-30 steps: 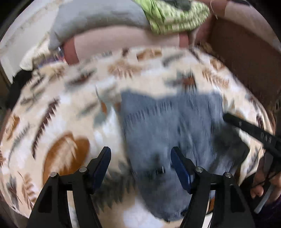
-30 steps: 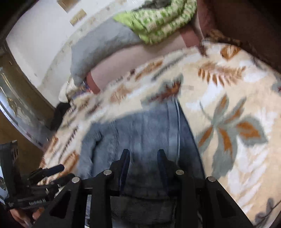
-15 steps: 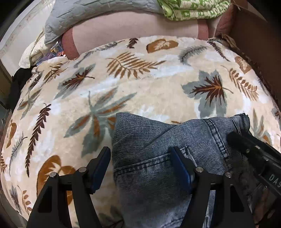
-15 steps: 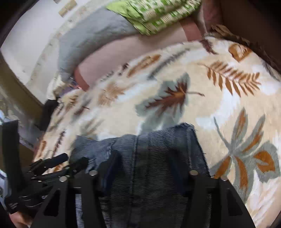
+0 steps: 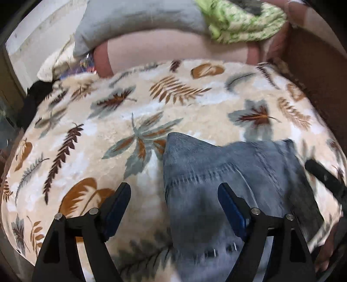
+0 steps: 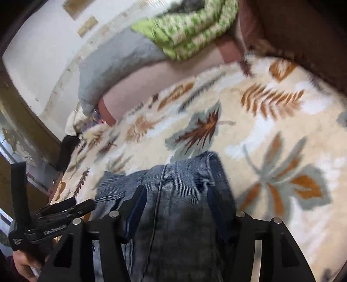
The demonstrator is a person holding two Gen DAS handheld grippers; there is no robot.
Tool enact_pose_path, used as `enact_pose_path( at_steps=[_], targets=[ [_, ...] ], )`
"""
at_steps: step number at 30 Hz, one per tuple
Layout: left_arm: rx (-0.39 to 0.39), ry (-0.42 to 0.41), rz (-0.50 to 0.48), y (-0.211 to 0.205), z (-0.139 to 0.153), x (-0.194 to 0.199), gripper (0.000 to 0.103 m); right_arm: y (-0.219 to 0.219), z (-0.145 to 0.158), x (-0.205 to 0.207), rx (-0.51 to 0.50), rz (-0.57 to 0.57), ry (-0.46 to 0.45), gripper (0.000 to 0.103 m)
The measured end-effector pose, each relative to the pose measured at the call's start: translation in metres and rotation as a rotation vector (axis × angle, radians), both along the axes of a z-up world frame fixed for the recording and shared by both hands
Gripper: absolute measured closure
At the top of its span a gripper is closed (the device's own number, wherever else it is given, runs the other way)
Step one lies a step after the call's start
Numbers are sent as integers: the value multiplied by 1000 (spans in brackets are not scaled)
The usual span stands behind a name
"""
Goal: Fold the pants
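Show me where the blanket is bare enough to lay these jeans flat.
Bare leaf-print blanket runs between the jeans and the pink bolster, also left of the jeans. Crowded: bolster carries a grey pillow and green cloth.

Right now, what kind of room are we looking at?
Probably a bedroom: jeans lie on a leaf-print blanket spread over a bed, with a grey pillow and green bedding piled behind.

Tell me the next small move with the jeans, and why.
Probably lower the left gripper and close it on the jeans' left edge. Both grippers are open and hold nothing, and the denim lies bunched on the leaf blanket, under the right gripper.
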State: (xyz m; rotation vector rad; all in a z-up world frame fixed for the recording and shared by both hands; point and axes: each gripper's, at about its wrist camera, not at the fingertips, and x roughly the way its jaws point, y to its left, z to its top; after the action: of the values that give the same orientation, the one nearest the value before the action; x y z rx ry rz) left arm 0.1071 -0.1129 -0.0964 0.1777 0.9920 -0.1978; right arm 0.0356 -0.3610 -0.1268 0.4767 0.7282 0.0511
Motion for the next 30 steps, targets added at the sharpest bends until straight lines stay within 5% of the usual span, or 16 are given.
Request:
enact_pose_path(
  at_steps=[4,10,16,19,24,28,30],
  targets=[
    [-39,-21,-54,7,7,-46,19,10,11,-39,-54,44,-42,41],
    [-34,50,-129,-2,-22,-84,19,31,6,-70,-118,107,-6,41],
    [-70,138,-100,2,-49,-79,18,22,-35,-55,-61,89,179,42],
    [-3,81,-125,-7,-54,-86,15,18,-40,-53,-50,99,192,43],
    [21,90,-105,-11,-56,-82,12,14,-39,-54,-32,109,166,41],
    [-51,165,-49,1,-46,-73,12,-1,-21,-62,89,82,46,41],
    [-51,139,-33,2,-34,-75,12,-8,-13,-67,92,34,-1,41]
  ],
)
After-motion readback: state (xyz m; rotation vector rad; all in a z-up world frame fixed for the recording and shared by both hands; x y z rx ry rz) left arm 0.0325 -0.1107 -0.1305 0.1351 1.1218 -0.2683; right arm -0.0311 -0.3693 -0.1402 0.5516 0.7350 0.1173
